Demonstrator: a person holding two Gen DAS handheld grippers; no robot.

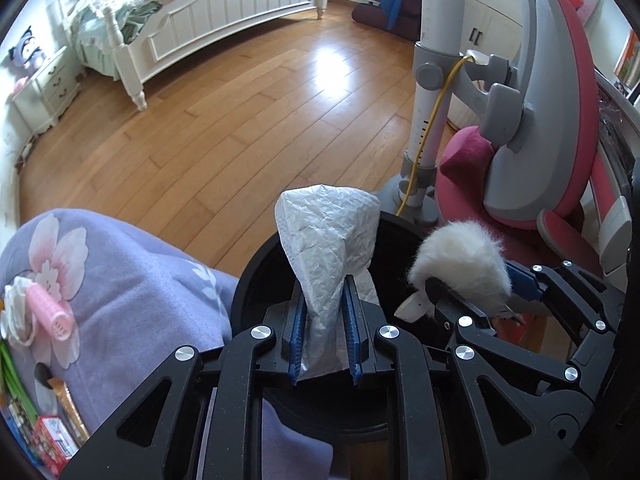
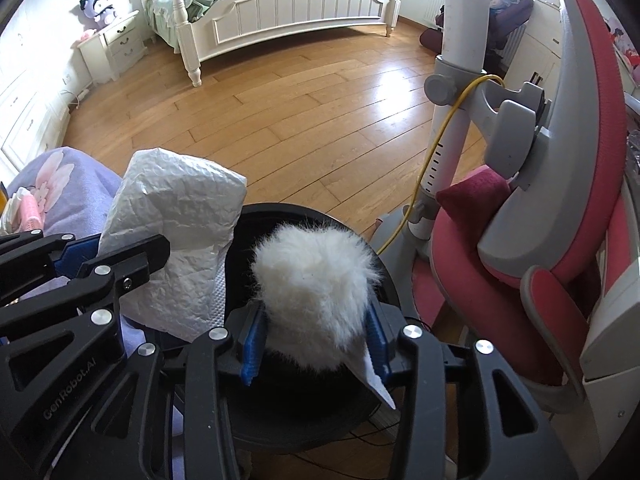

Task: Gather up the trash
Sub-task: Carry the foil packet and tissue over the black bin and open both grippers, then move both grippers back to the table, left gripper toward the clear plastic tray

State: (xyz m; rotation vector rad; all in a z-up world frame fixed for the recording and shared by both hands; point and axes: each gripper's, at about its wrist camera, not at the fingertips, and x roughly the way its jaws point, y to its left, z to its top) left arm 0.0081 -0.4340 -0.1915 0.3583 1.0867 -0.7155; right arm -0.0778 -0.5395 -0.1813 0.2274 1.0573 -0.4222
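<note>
A crinkled white bubble-wrap bag (image 1: 328, 232) stands up between the blue pads of my left gripper (image 1: 325, 280), which is shut on its lower part. A white fluffy ball (image 2: 314, 276) with a paper tag sits between the pads of my right gripper (image 2: 314, 308), and both pads touch its sides. Both grippers point down over the mouth of a round black bin (image 1: 246, 280), side by side, left one beside the right. In the right wrist view the bag (image 2: 176, 216) hangs at the bin's (image 2: 280, 210) left rim. The bin's inside is dark.
A purple flowered blanket (image 1: 132, 280) with a pink hair roller (image 1: 48, 308) lies left of the bin. A pink and grey chair (image 2: 540, 220) and a white post (image 2: 452, 128) with a yellow cable stand at the right. Wooden floor (image 1: 240, 120) stretches toward a white bed (image 1: 224, 12).
</note>
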